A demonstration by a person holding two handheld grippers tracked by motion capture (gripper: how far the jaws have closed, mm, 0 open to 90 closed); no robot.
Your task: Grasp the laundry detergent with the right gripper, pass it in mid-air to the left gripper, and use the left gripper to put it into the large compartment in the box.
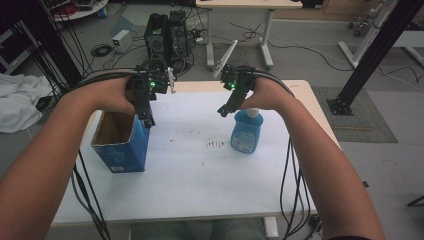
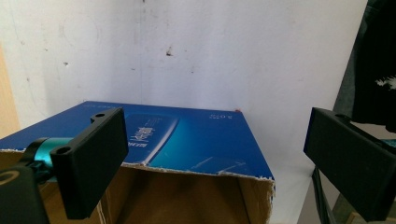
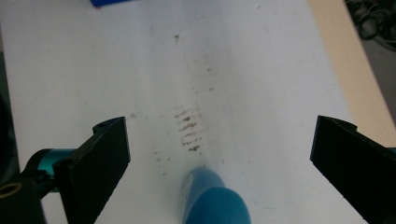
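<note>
Claws first: your right claw (image 1: 223,111) hangs with its jaws spread wide and nothing between them, just above and behind the blue bottle (image 1: 245,131), while your left claw (image 1: 148,120) is equally wide and empty over the open top of the blue box (image 1: 121,150). That bottle stands upright on the white bench (image 1: 200,190), right of the middle, near a patch of dark smudges (image 1: 215,144); in the right gripper view its blue cap (image 3: 205,184) pokes up between the jaws from below. Judge the bottle as smooth plastic, probably slippery and likely to flex if you squeeze its broad body, and its weight depends on how full it is, which you cannot tell here. Take it low on the neck or across the narrow shoulders, where the wall is stiffer and the jaws can seat. The box looks like light cardboard with a torn rim (image 2: 196,171), open upward; it will likely slide or tip if you nudge it, so pinch one wall near a corner to steady it.
</note>
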